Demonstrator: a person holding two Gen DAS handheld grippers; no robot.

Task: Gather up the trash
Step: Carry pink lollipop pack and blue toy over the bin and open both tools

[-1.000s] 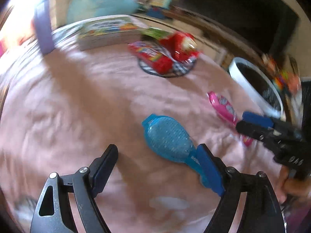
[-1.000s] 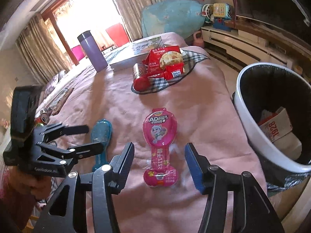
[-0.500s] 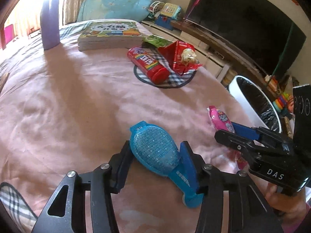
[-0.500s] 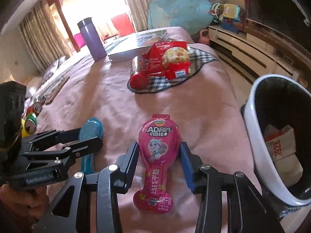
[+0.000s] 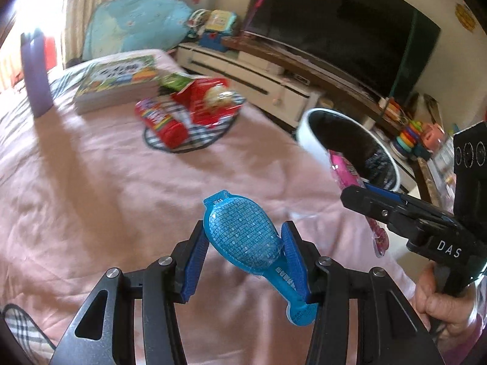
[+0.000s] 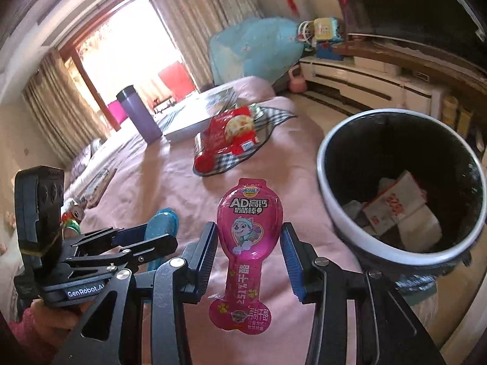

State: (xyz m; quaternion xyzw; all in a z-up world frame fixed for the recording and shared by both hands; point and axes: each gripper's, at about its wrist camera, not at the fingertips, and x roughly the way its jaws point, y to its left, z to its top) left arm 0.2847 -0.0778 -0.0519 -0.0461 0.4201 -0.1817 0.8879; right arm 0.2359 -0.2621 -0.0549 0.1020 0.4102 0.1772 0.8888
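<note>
My left gripper (image 5: 245, 231) is shut on a blue spoon-shaped snack wrapper (image 5: 243, 237), held a little above the pink bedcover (image 5: 106, 197). My right gripper (image 6: 249, 228) is shut on a pink spoon-shaped wrapper (image 6: 248, 213) with a cartoon pup on it, also lifted off the cover. In the left wrist view the right gripper (image 5: 359, 193) shows with the pink wrapper (image 5: 344, 167) in front of the bin. The white trash bin (image 6: 395, 255) with a black liner stands at the right, beside the bed, with paper scraps inside. In the right wrist view the left gripper (image 6: 161, 237) holds the blue wrapper (image 6: 161, 220) at the left.
Red snack packs (image 6: 231, 133) and a red tube (image 5: 161, 121) lie on a checked mat (image 6: 243, 158) further up the bed. A book (image 5: 118, 82) and a purple flask (image 6: 140, 115) stand behind them. A TV stand (image 6: 365, 82), a television and toys line the right wall.
Both grippers closed on their wrappers, blue in the left and pink in the right, and lifted them off the bedcover. Both moved towards the bin, which now looks nearer.
</note>
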